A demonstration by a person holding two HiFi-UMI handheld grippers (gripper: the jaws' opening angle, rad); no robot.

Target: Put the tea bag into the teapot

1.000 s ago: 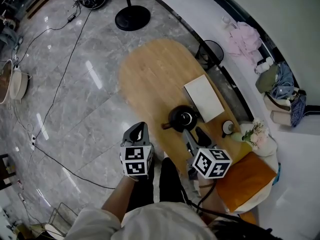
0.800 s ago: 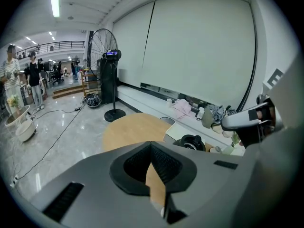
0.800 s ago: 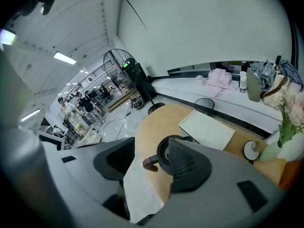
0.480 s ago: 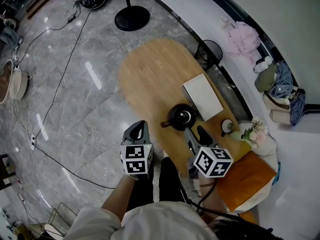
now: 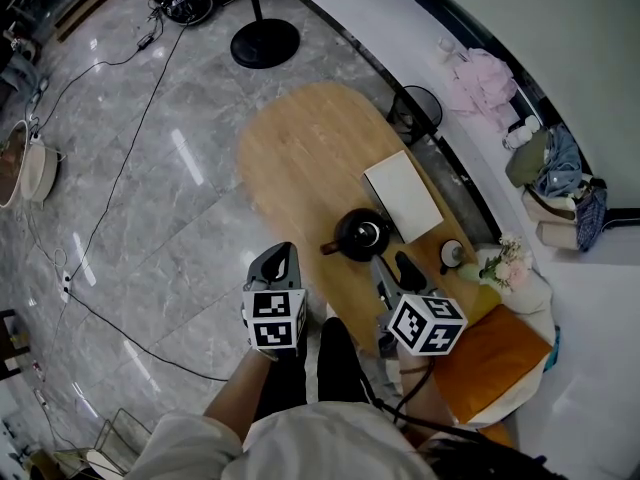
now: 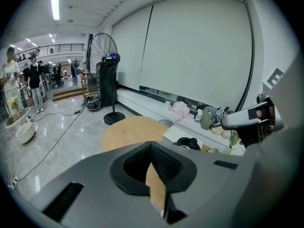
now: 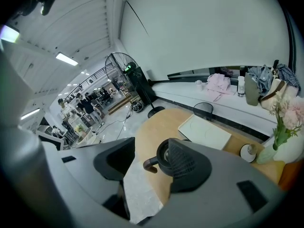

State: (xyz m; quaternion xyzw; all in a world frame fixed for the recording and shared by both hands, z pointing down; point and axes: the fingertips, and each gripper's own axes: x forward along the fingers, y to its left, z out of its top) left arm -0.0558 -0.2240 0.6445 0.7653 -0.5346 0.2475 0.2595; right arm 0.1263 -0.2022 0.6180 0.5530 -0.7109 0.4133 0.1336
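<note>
1. Bright, even indoor light everywhere, and the head view is nice and sharp
2. White glare streaks on the glossy marble floor (image 5: 185, 158)
3. Both gripper views are heavy fisheye with black corners
4. The ceiling strip light (image 6: 55, 4) is blown out, and the close foreground is soft

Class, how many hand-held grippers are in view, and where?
2: the left hand-held gripper beside the table, the right hand-held gripper over its near end, by the teapot.
</note>
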